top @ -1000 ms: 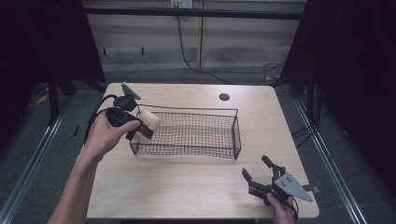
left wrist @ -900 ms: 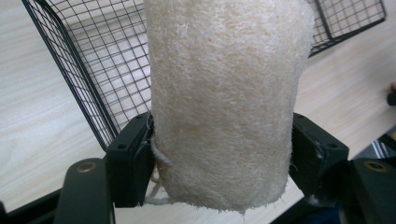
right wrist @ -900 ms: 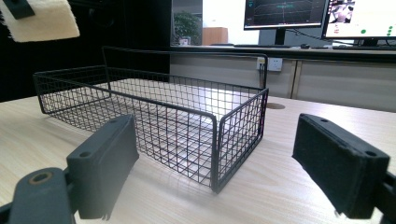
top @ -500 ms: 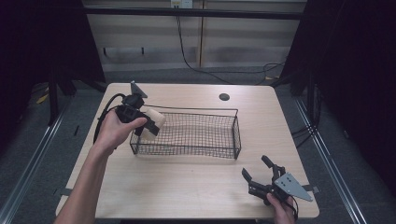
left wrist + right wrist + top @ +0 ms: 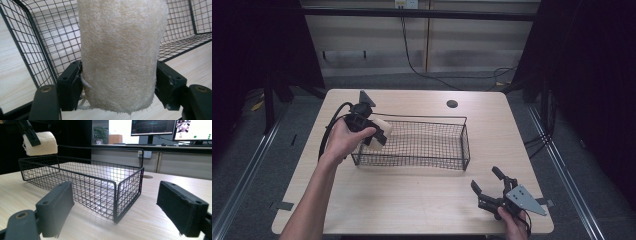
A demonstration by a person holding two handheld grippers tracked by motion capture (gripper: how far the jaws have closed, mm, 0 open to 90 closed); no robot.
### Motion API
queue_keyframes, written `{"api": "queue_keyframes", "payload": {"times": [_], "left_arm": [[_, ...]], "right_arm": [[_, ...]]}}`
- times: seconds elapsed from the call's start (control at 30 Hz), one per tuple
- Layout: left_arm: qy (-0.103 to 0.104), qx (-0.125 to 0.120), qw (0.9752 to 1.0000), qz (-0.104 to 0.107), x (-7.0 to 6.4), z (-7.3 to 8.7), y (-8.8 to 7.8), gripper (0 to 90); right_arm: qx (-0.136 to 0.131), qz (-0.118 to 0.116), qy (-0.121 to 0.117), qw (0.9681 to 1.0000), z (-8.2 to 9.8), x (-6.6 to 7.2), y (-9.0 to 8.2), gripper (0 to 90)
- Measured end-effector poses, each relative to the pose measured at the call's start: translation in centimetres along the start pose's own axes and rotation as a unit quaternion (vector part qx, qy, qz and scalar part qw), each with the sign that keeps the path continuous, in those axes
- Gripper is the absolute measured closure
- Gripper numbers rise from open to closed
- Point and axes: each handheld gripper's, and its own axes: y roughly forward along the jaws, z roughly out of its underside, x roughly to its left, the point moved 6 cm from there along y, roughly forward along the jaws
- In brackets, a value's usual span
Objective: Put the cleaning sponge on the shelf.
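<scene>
A cream loofah roll (image 5: pixel 379 131) hangs over the left end of the black wire basket (image 5: pixel 422 120), with my left gripper (image 5: pixel 373 134) shut on it. In the left gripper view the roll (image 5: pixel 120 52) stands between both black pads (image 5: pixel 71 85), and the basket mesh (image 5: pixel 45 45) lies just behind it. My right gripper (image 5: pixel 490 189) rests near the table's front right corner, jaws open and nothing between them. From the right gripper view its pads (image 5: pixel 56 207) frame the basket (image 5: pixel 82 187), and the roll (image 5: pixel 41 143) shows above the basket's far left corner.
The basket sits mid-table on a light wooden tabletop (image 5: pixel 412 195). A round cable hole (image 5: pixel 452 104) lies at the back. Monitors (image 5: pixel 175 127) stand on a desk beyond the table. Dark floor and rails flank both sides.
My left gripper has carried the loofah roll rightward and down, from beside the basket's left end to over its left rim. The right gripper has stayed put.
</scene>
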Motion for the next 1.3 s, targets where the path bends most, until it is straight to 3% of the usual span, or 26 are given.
{"api": "queue_keyframes", "payload": {"times": [0.17,0.33,0.43,0.8,1.3], "left_arm": [[-0.03,0.001,0.9995,-0.006,0.5,0.0,0.6,30.9],[-0.037,0.007,0.9992,-0.016,1.4,0.1,1.3,30.9],[-0.054,0.004,0.9983,-0.022,1.8,0.0,1.7,30.9],[-0.075,0.016,0.9963,-0.04,2.4,0.3,3.0,30.9],[-0.097,0.022,0.9939,-0.048,2.9,0.8,4.5,30.9]], "right_arm": [[0.0,-0.001,0.0,1.0,0.0,0.0,0.0,13.2],[0.0,0.0,-0.001,1.0,0.0,0.0,0.0,13.2],[0.0,0.0,0.0,1.0,0.0,0.0,0.0,13.2],[0.0,-0.001,-0.001,1.0,0.0,0.0,0.0,13.2],[0.0,-0.001,-0.001,1.0,0.0,0.0,0.0,13.2]]}}
